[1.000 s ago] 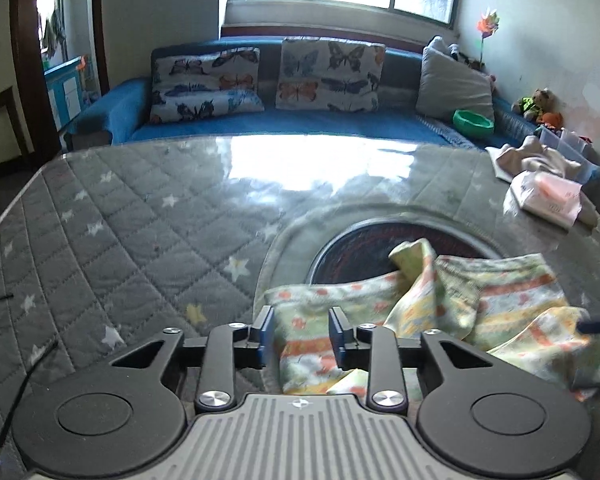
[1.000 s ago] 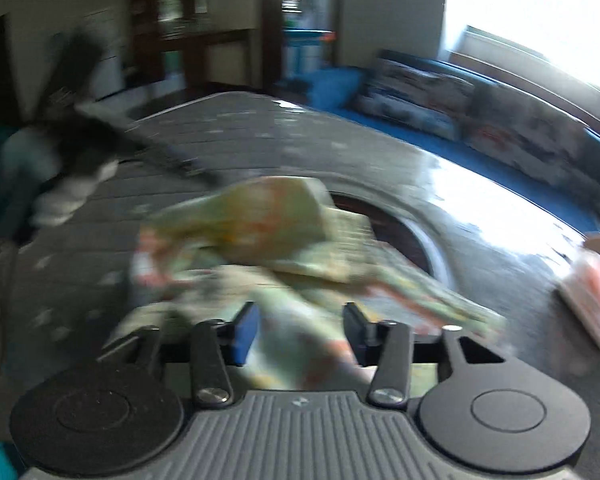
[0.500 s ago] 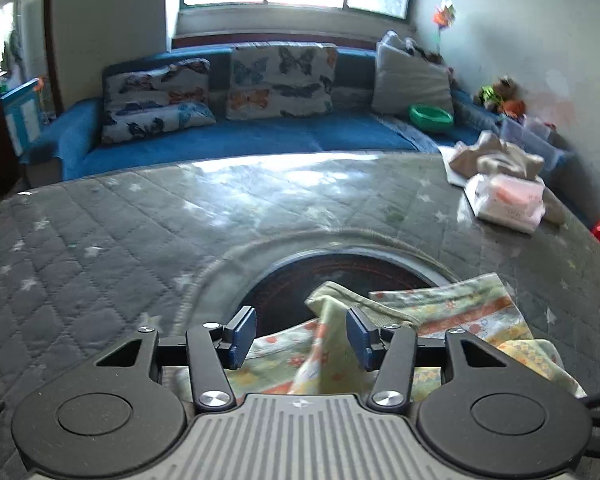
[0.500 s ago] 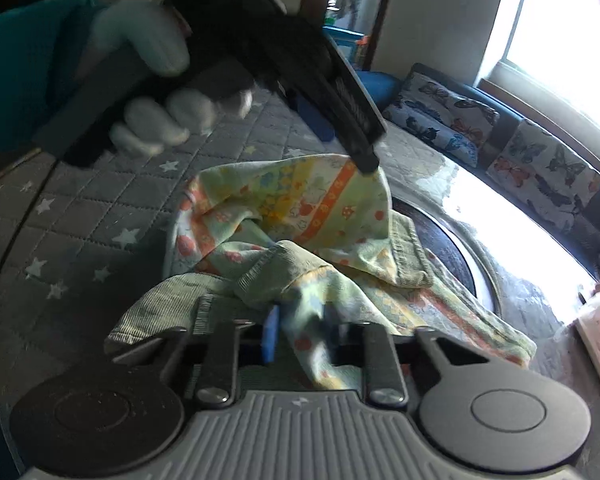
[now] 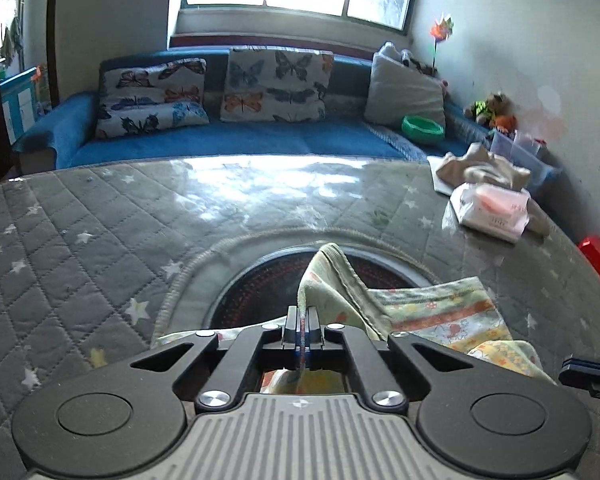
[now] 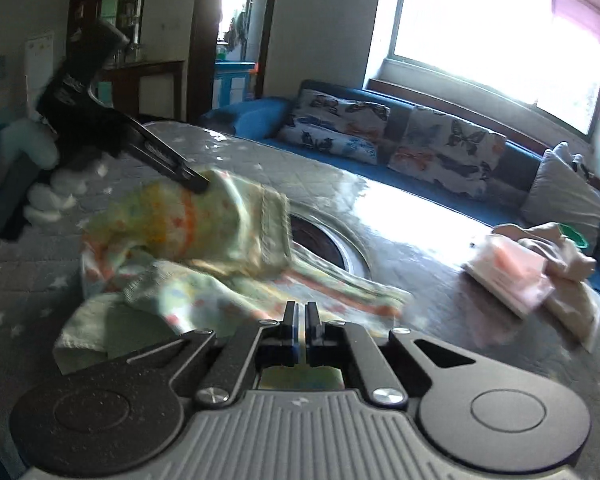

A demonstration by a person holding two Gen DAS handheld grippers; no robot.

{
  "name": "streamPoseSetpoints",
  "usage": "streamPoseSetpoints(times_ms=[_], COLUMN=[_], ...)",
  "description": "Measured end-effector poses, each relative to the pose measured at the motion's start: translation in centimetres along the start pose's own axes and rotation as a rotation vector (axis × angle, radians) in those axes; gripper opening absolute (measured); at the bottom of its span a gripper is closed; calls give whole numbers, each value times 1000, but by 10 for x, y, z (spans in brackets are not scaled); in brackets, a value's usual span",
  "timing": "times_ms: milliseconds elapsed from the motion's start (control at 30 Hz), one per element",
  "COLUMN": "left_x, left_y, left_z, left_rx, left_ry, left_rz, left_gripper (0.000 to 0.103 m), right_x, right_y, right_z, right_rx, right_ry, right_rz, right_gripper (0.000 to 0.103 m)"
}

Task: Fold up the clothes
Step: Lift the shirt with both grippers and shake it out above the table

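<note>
Left gripper pinched patterned garment; right gripper clenched, grasped edge hidden (garment motion-blurred there).

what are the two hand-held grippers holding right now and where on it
Both pinch the patterned cloth: the left hand-held gripper on a raised fold, the right hand-held gripper on its near edge.

The left gripper is pinching a raised fold of the patterned cloth, its jaws closed together on it. The rest of the cloth is lying on the quilted desk, partly covering a dark round inset.
</note>
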State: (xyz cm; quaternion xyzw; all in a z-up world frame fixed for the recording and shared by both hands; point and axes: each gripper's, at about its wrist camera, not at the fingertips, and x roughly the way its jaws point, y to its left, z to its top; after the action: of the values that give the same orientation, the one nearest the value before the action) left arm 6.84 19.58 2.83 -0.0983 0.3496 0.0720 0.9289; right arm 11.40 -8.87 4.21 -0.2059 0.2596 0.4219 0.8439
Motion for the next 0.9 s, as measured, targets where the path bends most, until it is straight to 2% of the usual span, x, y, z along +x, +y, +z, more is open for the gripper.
streamPoseSetpoints(times_ms=[67, 133, 167, 233, 333, 400, 467, 567, 600, 667, 767, 900], left_x=[-10, -23, -29, -45, -69, -84, -97, -114, -118, -127, -131, -138], left_y=[0, 0, 1, 4, 10, 16, 21, 35, 40, 50, 62, 77], left_z=[-2, -1, -2, -7, -17, -25, -31, -44, -49, -60, -75, -92], left_rx=[0, -3, -8, -18, -37, -51, -71, -114, -129, -157, -183, -209], left_ry=[-23, -49, -64, -94, -140, -168, -191, -208, -209, -210, -188, -157], left_rz=[10, 14, 19, 33, 64, 97, 132, 170, 181, 204, 234, 263], left_gripper=[2, 1, 2, 2, 2, 2, 2, 2, 2, 2, 2, 2], right_x=[-3, -1, 1, 5, 15, 27, 40, 52, 55, 55, 45, 17], right_y=[2, 12, 19, 33, 55, 66, 77, 85, 88, 85, 78, 54], right_z=[-4, -6, -6, -7, -5, -5, -5, -6, -7, -9, -7, -4], right_rx=[-13, -36, -59, -107, -157, -197, -236, -268, -277, -245, -195, -107], right_ry=[5, 19, 17, 12, 8, 16, 24, 39, 44, 42, 16, -56], right_rz=[24, 73, 87, 115, 143, 135, 126, 101, 93, 91, 77, 23], right_gripper=[11, 15, 24, 34, 36, 43, 43, 39, 35, 9, 3, 3])
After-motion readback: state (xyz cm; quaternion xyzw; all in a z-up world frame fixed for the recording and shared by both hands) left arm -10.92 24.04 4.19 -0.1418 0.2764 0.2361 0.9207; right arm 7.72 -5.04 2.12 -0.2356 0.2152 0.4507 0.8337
